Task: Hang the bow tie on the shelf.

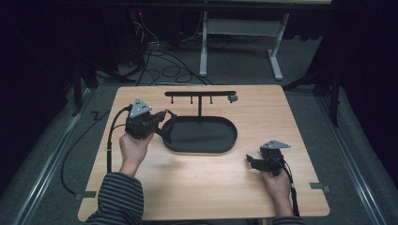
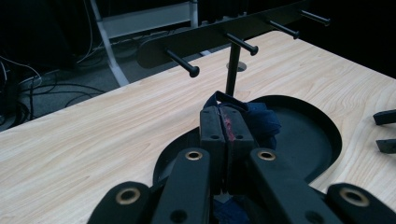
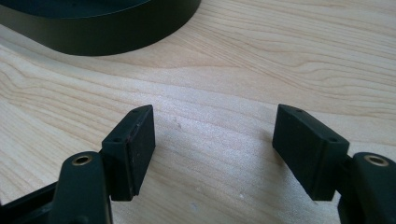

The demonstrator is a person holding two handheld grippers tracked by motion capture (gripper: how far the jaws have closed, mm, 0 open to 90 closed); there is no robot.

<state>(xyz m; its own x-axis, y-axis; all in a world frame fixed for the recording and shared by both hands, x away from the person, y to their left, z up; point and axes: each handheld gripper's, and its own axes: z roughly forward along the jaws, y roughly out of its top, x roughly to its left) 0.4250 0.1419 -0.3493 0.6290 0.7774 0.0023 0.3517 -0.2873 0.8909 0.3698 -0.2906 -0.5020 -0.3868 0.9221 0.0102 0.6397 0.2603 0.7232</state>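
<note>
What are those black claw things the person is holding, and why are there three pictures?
A person sits at a wooden table and holds a hand tool with two jaws, called a gripper, in each hand. One picture is taken from above. The other two come from small cameras that ride on the grippers and look along their jaws.

On the table stands a black rack with pegs, rising from a black oval tray.

The left gripper is shut on a piece of dark blue cloth, just over the tray's edge. The right gripper is open, holds nothing, and sits low over bare wood near the tray.
</note>
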